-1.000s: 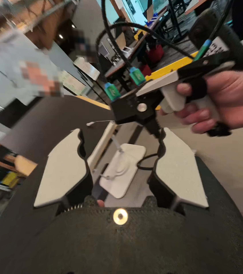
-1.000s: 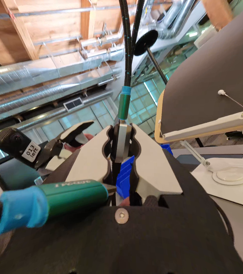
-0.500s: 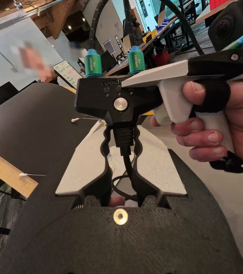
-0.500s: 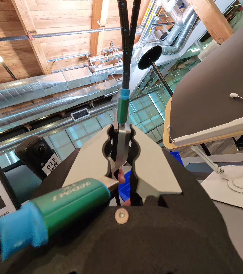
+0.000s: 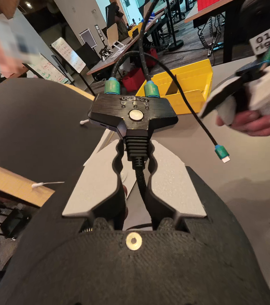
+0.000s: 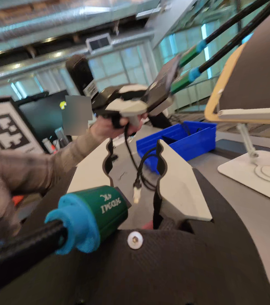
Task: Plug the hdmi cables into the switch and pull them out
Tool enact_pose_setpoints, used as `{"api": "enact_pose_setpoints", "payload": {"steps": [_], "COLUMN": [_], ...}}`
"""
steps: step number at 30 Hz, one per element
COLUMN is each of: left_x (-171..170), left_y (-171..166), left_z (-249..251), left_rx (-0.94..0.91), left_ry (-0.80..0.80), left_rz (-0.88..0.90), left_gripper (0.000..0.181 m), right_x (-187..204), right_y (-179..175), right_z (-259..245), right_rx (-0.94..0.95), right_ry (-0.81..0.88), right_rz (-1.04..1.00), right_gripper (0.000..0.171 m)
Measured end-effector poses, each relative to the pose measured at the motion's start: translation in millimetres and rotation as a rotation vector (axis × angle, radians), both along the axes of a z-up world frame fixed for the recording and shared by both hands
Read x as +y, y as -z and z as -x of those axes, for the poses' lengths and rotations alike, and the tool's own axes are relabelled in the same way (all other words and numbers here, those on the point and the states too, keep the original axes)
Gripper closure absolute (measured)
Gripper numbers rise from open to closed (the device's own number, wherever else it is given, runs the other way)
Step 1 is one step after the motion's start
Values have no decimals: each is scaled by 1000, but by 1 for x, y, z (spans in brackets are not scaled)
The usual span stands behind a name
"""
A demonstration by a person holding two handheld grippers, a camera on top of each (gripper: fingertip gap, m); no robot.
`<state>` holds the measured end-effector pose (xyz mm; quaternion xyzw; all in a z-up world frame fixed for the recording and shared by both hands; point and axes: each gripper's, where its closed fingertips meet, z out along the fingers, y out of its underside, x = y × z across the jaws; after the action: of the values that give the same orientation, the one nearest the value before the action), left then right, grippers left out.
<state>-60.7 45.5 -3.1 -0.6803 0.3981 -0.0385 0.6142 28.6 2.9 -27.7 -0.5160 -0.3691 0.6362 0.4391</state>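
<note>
At twelve o'clock from your left claw [image 5: 135, 152], clamped on its cable boot, sits the HDMI switch [image 5: 132, 112]; your right claw [image 6: 135, 166] gapes empty, a loose plug [image 5: 222, 153] dangling at three o'clock.

the left wrist view looks forward and slightly down along its own two white-padded fingers [image 5: 96, 184], close on the black t-shaped switch [image 5: 132, 112], facing the yellow plastic bin [image 5: 195, 85]. the right wrist view tilts upward toward ceiling ducts, facing the blue plastic bin [image 6: 188, 140]. both share the switch and grey tabletop [image 5: 246, 173].
</note>
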Motion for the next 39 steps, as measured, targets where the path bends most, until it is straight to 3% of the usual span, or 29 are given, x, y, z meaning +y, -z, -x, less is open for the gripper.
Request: {"api": "enact_pose_setpoints", "payload": {"steps": [6, 10, 13, 18, 21, 26, 28, 33, 36, 39], "left_x": [-8, -18, -18, -11, -9, -2, -2, -5, -13, -18], "left_y": [-5, -1, -5, 2, 14, 25, 26, 27, 30, 37], "left_z": [30, 27, 23, 31, 35, 44, 48, 57, 54, 46], "left_rx": [119, 203, 160, 121, 98, 101, 124, 179, 211, 237], "left_ry": [14, 93, 125, 112, 119, 109, 114, 126, 173, 220], "left_rz": [28, 99, 127, 147, 186, 247, 269, 316, 360, 410], "left_gripper": [154, 157, 157, 158, 158, 158, 158, 158, 158, 157], "right_x": [-79, -110, -118, -110, -114, -129, -150, -138, -98, -68], "right_y": [38, 0, -14, 8, 28, 103, 123, 170, 118, 5], "right_z": [-39, -55, -46, -38, -39, -60, -76, -150, -165, -150], "right_rx": [-361, -382, -428, -346, -284, -504, -605, -1037, -904, -560], "right_ry": [-322, -385, -419, -465, -459, -403, -450, -344, -172, 34], "right_rz": [-222, -481, -545, -287, -54, 161, 156, -110, -267, -568], "right_gripper": [132, 126, 125, 125, 107, 81, 73, 87, 105, 129]}}
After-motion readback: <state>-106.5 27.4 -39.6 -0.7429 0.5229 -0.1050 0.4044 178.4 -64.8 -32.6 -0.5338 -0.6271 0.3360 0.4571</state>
